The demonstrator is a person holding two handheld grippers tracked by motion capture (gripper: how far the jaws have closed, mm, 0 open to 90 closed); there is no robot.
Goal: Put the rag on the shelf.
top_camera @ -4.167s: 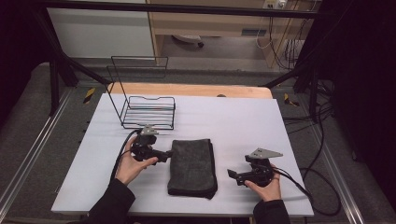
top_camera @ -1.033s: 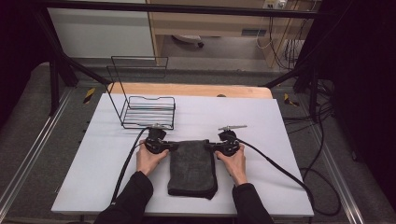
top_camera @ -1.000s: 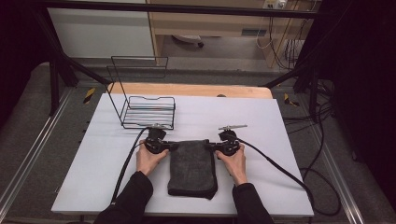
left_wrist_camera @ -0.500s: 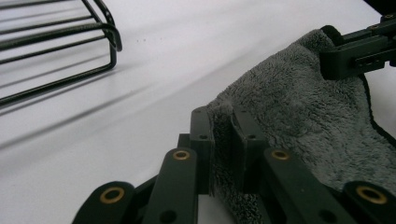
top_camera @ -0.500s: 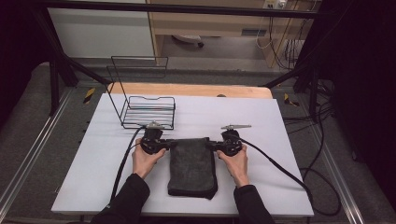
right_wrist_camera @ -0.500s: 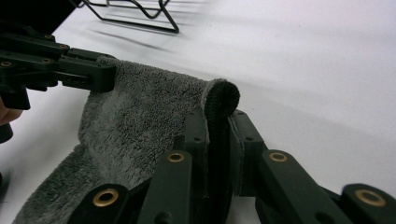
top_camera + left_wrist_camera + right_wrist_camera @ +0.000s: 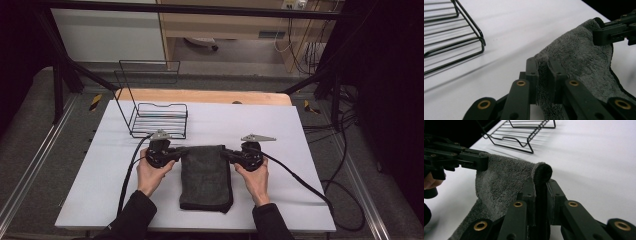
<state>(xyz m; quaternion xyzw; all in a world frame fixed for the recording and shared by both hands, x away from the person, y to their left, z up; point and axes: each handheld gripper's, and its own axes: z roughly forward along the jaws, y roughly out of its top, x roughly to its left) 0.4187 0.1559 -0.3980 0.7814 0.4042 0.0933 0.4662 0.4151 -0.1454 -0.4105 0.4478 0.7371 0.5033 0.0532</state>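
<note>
On the white bench (image 7: 300, 135), the left claw (image 7: 178, 152) and right claw (image 7: 226, 154) each pinch a far corner of the grey towel (image 7: 206, 175), jaws clamped on cloth.

Towel (image 7: 206, 175): dark grey, plain, black-edged. Wire rack (image 7: 159, 117): black. Table (image 7: 280, 125): white top, tan wooden strip at 12 o'clock. Grippers: black jaws with brass-coloured rivets. Sleeves: black.

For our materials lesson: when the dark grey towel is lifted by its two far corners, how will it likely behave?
The towel is probably floppy: between the left claw and the right claw its edge sags. It seems light, since thin pinches raise its corners. Its fluffy pile likely resists slipping, though the near end may drag on the table.
</note>
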